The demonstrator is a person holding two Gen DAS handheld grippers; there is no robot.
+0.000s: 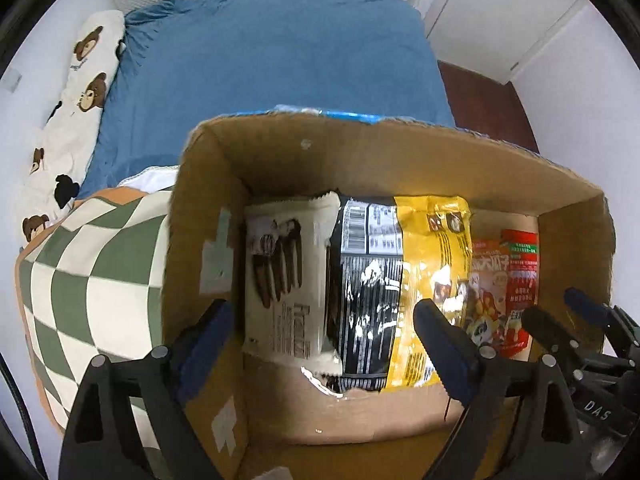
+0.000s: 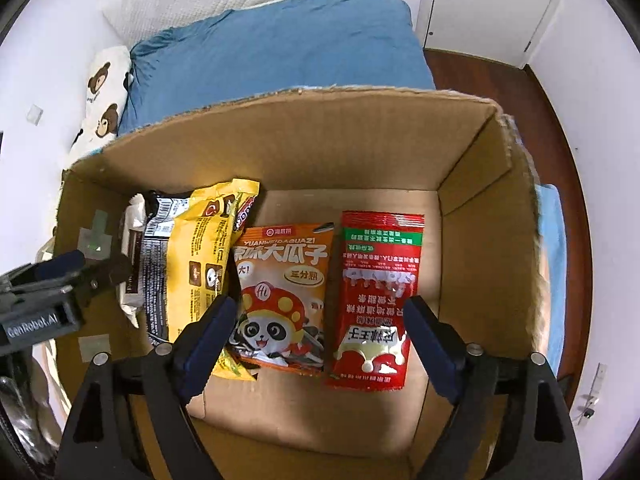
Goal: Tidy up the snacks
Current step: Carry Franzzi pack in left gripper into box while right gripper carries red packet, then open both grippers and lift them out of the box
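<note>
Blue bedsheet (image 1: 280, 52), green-white checked cushion (image 1: 92, 280), red packet (image 2: 376, 296).

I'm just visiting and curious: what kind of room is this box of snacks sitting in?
Most likely a bedroom. The cardboard box rests on a bed with a blue sheet, a bear-print pillow lies along the wall, and a green checkered blanket sits beside the box.
</note>
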